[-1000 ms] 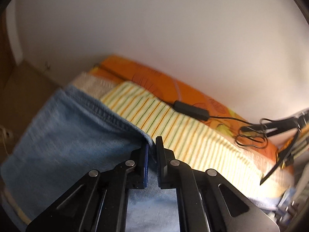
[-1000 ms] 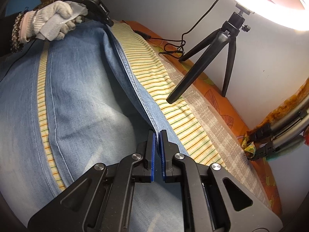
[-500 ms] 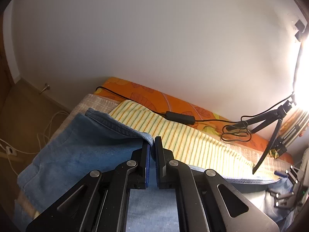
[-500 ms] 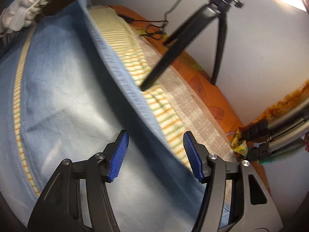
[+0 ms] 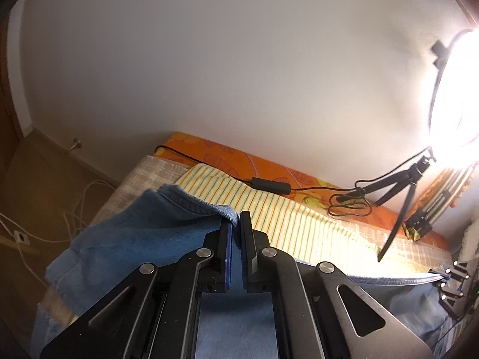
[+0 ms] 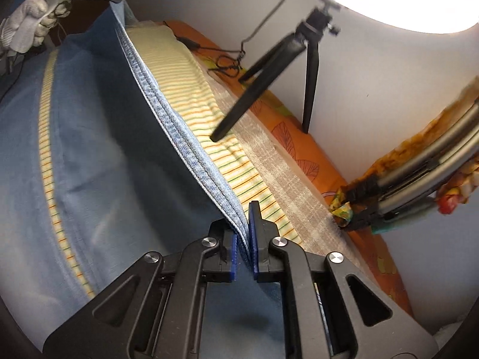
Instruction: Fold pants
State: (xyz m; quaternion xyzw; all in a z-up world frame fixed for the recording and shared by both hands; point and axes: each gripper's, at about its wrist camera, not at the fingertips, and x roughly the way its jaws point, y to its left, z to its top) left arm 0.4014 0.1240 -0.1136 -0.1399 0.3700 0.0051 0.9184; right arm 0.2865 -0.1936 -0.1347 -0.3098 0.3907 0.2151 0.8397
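Pants (image 6: 104, 155) hem clenched in both tools, left (image 5: 235, 227) and right (image 6: 242, 233); no legible writing.

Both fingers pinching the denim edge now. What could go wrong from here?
1. The right gripper holds only the blue denim pants' stitched edge; it may slip out.
2. The lifted hem runs close to the black tripod leg; swinging it over could knock the ring light stand.
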